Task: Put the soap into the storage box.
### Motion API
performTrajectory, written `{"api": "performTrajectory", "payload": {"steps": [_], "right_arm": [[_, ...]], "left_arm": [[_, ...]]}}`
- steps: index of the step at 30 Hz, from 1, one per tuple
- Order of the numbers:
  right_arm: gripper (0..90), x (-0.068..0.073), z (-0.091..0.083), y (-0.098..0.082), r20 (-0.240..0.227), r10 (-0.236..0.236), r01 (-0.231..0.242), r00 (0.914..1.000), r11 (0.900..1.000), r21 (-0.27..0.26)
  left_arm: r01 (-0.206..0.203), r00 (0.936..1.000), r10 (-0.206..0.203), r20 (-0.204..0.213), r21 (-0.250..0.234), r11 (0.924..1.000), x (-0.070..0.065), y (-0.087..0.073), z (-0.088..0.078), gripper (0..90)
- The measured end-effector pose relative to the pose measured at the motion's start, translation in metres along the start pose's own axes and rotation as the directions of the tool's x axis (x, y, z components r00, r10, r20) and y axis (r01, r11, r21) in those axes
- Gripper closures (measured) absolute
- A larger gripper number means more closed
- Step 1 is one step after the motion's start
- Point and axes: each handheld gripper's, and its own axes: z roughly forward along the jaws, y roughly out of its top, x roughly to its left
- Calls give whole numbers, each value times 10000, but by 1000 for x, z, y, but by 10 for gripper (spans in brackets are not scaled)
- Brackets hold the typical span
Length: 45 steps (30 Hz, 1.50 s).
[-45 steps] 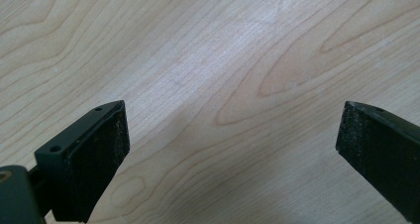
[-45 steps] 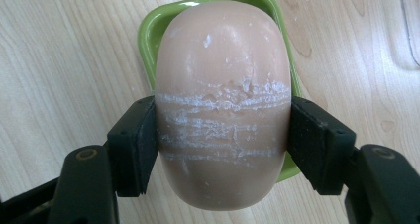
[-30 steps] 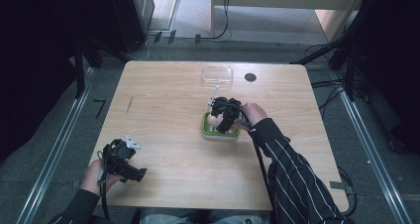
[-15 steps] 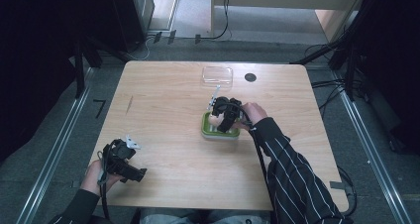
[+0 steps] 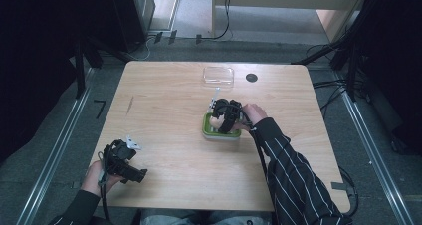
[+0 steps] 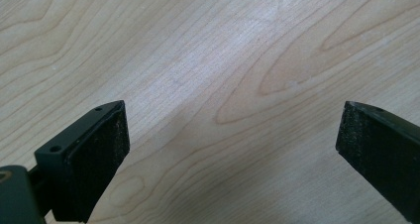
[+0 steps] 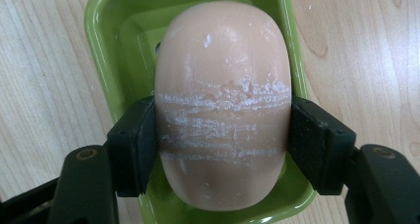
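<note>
Peach soap bar [image 7: 223, 105]: oval, scuffed with whitish streaks across its middle, clamped at both sides by the right tongs [image 7: 223, 144] and sitting over the dish.
Green dish [image 7: 106, 60]: a shallow rectangular tray directly under the right tongs, resting on the bench [image 5: 169, 105]; the soap hangs within its rim — whether it touches the floor of the dish I cannot tell.
Right tongs, seen from above [image 5: 225, 116]: held by the right hand [image 5: 253, 114], sleeve striped, over the dish [image 5: 213, 133].
Left tongs [image 6: 230, 149]: jaws wide apart, nothing between them — bare wood grain beneath.
Left tongs, seen from above [image 5: 123, 161]: well apart from the right tongs, toward the person's near-left bench corner, held by the left hand [image 5: 94, 177].
Clear lid [image 5: 218, 75]: flat on the bench beyond the right tongs, toward the far edge.
Black disc [image 5: 251, 77]: just beside the clear lid.
</note>
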Motion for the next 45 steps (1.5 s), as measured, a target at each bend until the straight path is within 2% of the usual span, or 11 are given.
{"api": "performTrajectory", "payload": {"steps": [12, 27, 33, 34, 35, 36, 39, 40, 43, 45], "right_arm": [[341, 0, 5, -1, 80, -165, 163, 9998, 9997, 160], [321, 0, 3, -1, 184, -144, 140, 9997, 9997, 174], [294, -2, -1, -3, 133, 75, -75, 9999, 10000, -35], [271, -2, -5, -3, 186, 278, -274, 9994, 9994, -211], [271, -2, -5, -3, 186, 278, -274, 9994, 9994, -211], [248, -4, -9, -3, 177, 574, -569, 9982, 9980, -267], [227, -4, -13, -4, 114, 773, -768, 9969, 9961, -429], [195, -3, -16, -4, 176, 957, -950, 9953, 9947, -395], [140, 0, -19, -5, -47, 1179, -1180, 9930, 9925, -304], [139, 1, -20, -6, -138, 1190, -1194, 9928, 9923, -329]], "left_arm": [[-14, 10000, 14, -9, 25, 10000, 0, 0, 0, 5], [-47, 10000, 47, 10, 63, 10000, 0, 0, 0, 6], [-41, 10000, 41, 17, 56, 10000, 0, 0, 0, 6], [-30, 10000, 30, 20, 44, 10000, 0, 0, 0, 6], [-30, 10000, 30, 20, 44, 10000, 0, 0, 0, 5], [-14, 10000, 14, 16, 13, 10000, 0, 0, 0, 5], [-5, 10000, 5, 20, 7, 10000, 0, 0, 0, 5], [-7, 10000, 7, 23, 11, 10000, 0, 0, 0, 5], [-20, 10000, 20, 23, 7, 10000, 0, 0, 0, 6], [-33, 10000, 33, 18, 8, 10000, 0, 0, 0, 5]]}}
